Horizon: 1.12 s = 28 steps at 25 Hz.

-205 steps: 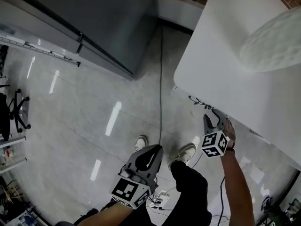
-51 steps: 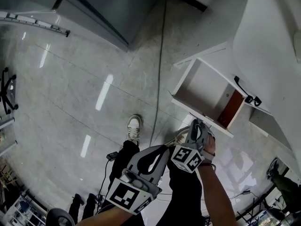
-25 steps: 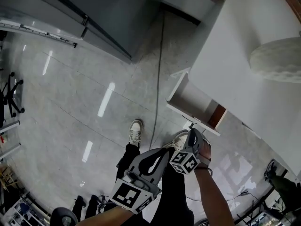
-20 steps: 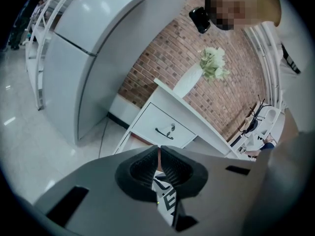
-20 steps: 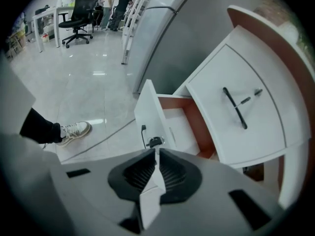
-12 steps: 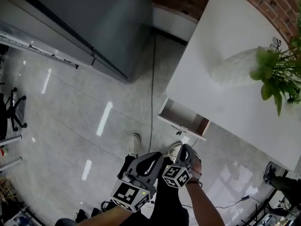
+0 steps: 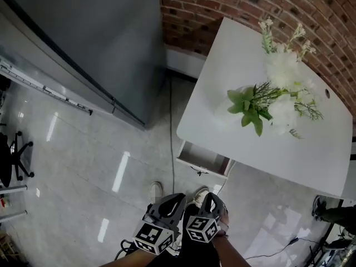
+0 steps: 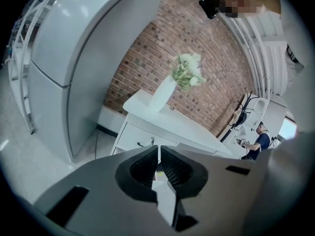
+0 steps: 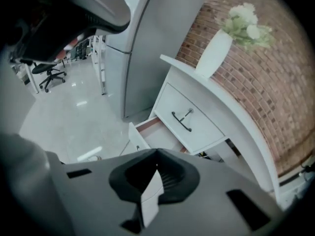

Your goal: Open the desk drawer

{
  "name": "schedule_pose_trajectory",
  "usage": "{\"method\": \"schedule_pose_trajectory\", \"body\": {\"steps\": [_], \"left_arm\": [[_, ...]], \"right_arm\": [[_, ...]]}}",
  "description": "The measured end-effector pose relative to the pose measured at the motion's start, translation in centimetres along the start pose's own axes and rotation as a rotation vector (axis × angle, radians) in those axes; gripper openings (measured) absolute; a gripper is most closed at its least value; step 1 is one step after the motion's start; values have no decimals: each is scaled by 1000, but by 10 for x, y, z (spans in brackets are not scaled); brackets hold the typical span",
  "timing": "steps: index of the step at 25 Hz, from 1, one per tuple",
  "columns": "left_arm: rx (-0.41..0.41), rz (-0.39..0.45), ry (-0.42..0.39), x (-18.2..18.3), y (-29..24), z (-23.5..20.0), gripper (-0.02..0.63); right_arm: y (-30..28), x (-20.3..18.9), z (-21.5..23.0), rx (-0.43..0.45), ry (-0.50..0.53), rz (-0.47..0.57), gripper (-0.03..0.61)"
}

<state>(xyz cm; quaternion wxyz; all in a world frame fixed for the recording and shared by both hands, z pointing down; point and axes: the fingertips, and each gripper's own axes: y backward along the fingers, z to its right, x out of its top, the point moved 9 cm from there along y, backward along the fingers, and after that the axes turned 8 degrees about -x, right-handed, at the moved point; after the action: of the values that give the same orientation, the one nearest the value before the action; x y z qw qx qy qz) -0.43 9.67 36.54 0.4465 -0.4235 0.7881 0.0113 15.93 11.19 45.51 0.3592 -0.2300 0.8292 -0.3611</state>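
Drawer (image 7: pixel 203 161) open below counter (image 7: pixel 214 113) edge, well clear of left tool (image 7: pixel 174 200) and right tool (image 7: pixel 209 198), both fully closed, empty.

The counter (image 7: pixel 289 149) top is white, smooth and matt. The open drawer (image 9: pixel 162 134) shows reddish, wood-toned edges. The handle (image 9: pixel 181 121) above it looks like dark metal. The floor (image 7: pixel 67 166) is glossy polished tile. The wall (image 7: pixel 222 4) is rough brick. The left tool (image 8: pixel 158 149) and right tool (image 9: pixel 156 154) are matt grey plastic with ribbed pads (image 8: pixel 174 167).
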Motion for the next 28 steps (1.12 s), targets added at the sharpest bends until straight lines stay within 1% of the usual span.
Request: {"method": "schedule_pose_trajectory", "body": {"steps": [3,6,9,15,22,28], "left_arm": [[-17,-17,-13,6,4,10,21],[-23,-26,-18,13,8,16,21],[-33,-39,-42,20,11,20,21],[-64,-96,-78,25,15,31,21],[-133,-148,-98,27,12,49,21],[-156,-172,-119,29,11,56,14]], "right_arm": [[21,5,8,-2,-60,-16,17],[37,8,16,19,-165,-58,17],[54,15,27,14,-233,-57,17],[83,22,41,15,-377,-75,15],[110,24,53,18,-514,-106,15],[119,32,51,97,-624,-112,15]]}}
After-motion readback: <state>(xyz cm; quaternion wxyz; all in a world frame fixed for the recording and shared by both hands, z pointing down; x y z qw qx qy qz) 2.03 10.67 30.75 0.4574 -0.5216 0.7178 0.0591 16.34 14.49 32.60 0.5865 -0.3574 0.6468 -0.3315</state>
